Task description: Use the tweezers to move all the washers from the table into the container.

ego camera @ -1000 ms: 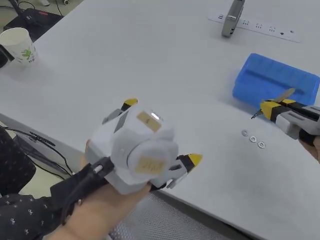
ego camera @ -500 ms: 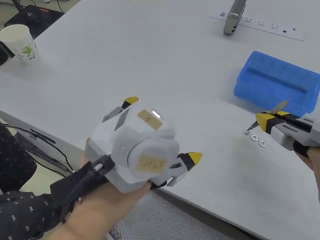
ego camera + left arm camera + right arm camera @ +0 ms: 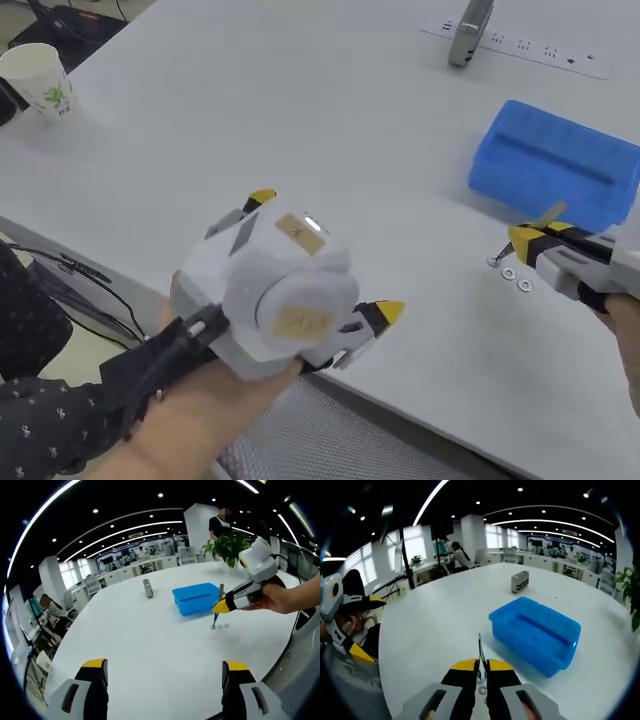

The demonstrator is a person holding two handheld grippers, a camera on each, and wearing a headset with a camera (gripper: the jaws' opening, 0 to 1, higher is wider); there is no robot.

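Three small washers (image 3: pixel 510 273) lie in a row on the white table, just in front of the blue container (image 3: pixel 555 165). My right gripper (image 3: pixel 530 243) is shut on metal tweezers (image 3: pixel 503 255), and their tip sits at the leftmost washer. In the right gripper view the tweezers (image 3: pixel 480 654) stick up between the shut jaws, with the container (image 3: pixel 535 632) beyond. My left gripper (image 3: pixel 325 254) is held open over the table's near edge, far left of the washers. Its own view shows the right gripper (image 3: pixel 226 605), the washers (image 3: pixel 220 626) and the container (image 3: pixel 195 597).
A paper cup (image 3: pixel 35 85) stands at the far left of the table. A power strip (image 3: pixel 530 50) and a silver object (image 3: pixel 470 30) lie at the back. Cables (image 3: pixel 80 280) hang below the near table edge.
My right gripper has come down and to the left, bringing the tweezers' tip from beside the container to the leftmost washer. The left gripper has barely moved.
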